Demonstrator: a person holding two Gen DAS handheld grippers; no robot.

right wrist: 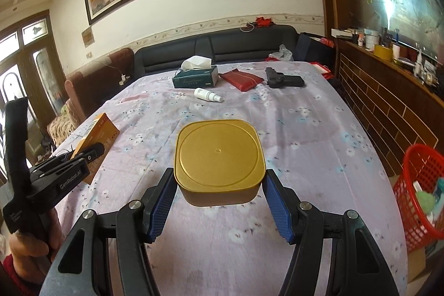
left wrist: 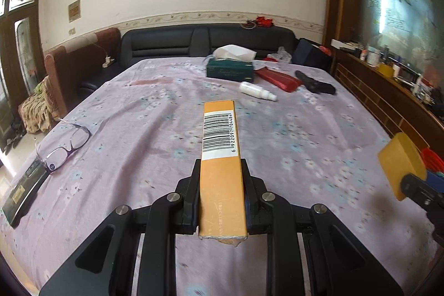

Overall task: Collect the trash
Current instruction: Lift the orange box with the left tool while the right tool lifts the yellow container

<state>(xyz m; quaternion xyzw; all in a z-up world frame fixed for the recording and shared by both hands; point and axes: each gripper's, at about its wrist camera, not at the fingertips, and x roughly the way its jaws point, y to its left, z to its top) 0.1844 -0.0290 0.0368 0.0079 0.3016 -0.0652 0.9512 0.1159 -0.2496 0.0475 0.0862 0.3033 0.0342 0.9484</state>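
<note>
Left wrist view: the left gripper (left wrist: 221, 179) is clamped tight on an orange carton (left wrist: 220, 154) with a barcode, held above the flowered bedsheet (left wrist: 144, 107). Glasses (left wrist: 65, 147) lie far left by a dark case (left wrist: 23, 190); a tissue box (left wrist: 230, 68), white bottle (left wrist: 256, 90), red pouch (left wrist: 279, 79) and black object (left wrist: 315, 83) lie ahead.

Right wrist view: the right gripper (right wrist: 219, 185) stands wide, its blue pads against the sides of a gold tin (right wrist: 219, 157) held above the sheet. A red basket (right wrist: 421, 185) with rubbish stands right, off the bed.

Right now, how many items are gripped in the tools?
2: an orange barcode carton clamped in the left tool, and a gold square tin between the right tool's blue pads. None appear hidden.
</note>
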